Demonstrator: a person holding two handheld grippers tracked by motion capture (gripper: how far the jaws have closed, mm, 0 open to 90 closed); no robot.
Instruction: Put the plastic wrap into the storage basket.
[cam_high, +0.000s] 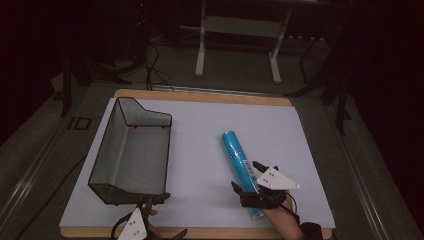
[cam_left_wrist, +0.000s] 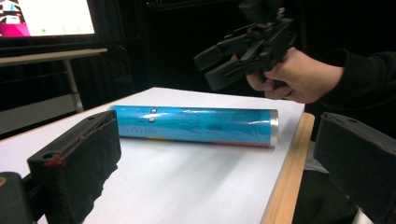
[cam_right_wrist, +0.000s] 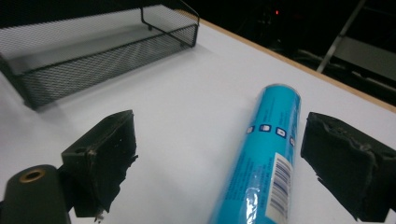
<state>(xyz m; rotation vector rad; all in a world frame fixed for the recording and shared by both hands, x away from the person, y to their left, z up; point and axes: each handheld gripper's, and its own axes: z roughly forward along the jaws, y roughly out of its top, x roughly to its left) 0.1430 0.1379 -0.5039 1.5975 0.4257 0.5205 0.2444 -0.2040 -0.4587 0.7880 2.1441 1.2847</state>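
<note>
High view: blue tube (cam_high: 241, 165) flat, far end angled left, between wide-open right tongs (cam_high: 251, 180).

Light falls from above onto the white tabletop (cam_high: 200, 130), bright against a dark room. The mesh basket (cam_high: 131, 150) throws soft shadows. Glare streaks the blue tube (cam_left_wrist: 194, 125). Close jaws look blurred.

one blue tube (cam_high: 240, 161) is lying on the table, one black mesh tray (cam_high: 131, 150) is sitting beside it, and two grippers are hovering.
</note>
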